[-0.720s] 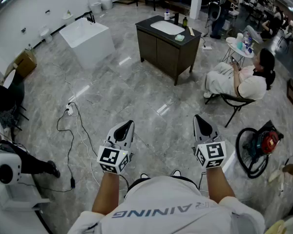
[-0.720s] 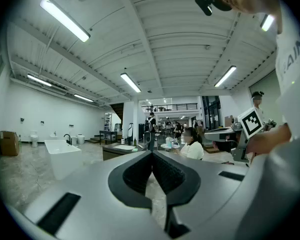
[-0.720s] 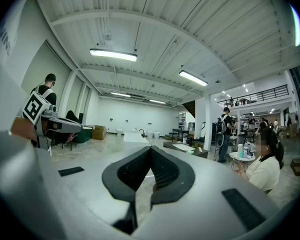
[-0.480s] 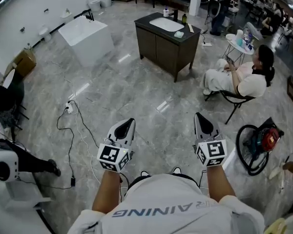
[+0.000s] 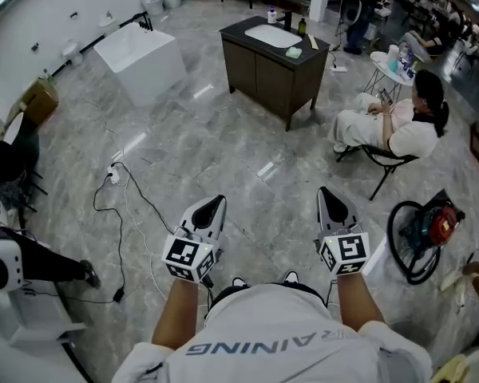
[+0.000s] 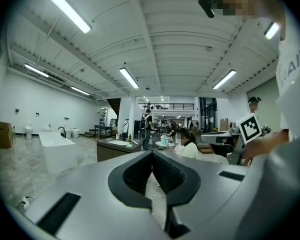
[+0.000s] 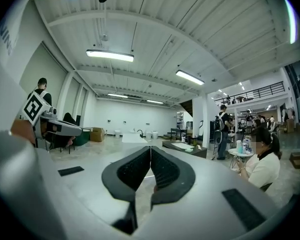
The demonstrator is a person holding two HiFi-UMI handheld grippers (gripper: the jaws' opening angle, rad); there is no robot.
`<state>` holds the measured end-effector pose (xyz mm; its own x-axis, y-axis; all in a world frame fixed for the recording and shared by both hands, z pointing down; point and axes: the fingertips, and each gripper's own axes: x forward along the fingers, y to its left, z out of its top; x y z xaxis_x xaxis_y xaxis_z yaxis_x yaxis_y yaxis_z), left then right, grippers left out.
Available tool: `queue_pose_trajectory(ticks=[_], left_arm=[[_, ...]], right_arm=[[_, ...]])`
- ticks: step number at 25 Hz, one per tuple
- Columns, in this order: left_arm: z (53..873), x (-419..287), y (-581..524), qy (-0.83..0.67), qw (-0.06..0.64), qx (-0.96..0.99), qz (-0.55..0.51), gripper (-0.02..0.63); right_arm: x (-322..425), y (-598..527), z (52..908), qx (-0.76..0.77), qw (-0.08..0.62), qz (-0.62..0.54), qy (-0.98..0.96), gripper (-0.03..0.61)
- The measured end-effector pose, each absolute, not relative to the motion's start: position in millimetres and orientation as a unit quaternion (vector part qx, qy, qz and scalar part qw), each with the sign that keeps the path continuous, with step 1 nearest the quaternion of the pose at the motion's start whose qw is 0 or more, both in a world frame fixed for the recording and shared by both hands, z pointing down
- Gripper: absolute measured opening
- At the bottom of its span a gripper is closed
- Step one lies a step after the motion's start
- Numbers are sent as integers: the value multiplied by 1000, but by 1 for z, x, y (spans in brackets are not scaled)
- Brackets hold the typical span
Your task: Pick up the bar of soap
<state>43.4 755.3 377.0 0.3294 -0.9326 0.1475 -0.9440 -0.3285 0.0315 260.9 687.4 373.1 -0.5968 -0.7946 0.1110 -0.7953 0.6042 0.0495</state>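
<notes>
A pale green bar of soap (image 5: 294, 52) lies on the dark top of a vanity cabinet (image 5: 271, 74), to the right of its white basin (image 5: 273, 35), far across the room in the head view. My left gripper (image 5: 211, 207) and right gripper (image 5: 329, 195) are held side by side at waist height over the marble floor, well short of the cabinet. Both point forward and nearly level. In the left gripper view the left gripper (image 6: 151, 154) has its jaws meeting with nothing between them. The right gripper (image 7: 150, 148) looks the same in its own view, where the vanity cabinet (image 7: 186, 148) shows small ahead.
A white bathtub (image 5: 140, 58) stands left of the vanity. A person sits on a chair (image 5: 387, 130) to its right, by a small round table (image 5: 389, 68). A black cable (image 5: 116, 206) snakes over the floor at left. A red machine with a hose (image 5: 425, 236) lies at right.
The floor, vanity and seated person have slid slightly up the head view. Both grippers keep the same pose and stay shut.
</notes>
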Motion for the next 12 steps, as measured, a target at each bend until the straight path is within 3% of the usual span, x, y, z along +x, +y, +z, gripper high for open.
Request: queue_pose_trajectory(ticks=[12], left_arm=[[386,-2,757,-576,55,814,51,2]], right_arm=[[218,686,376,437,47,15,-898,16]])
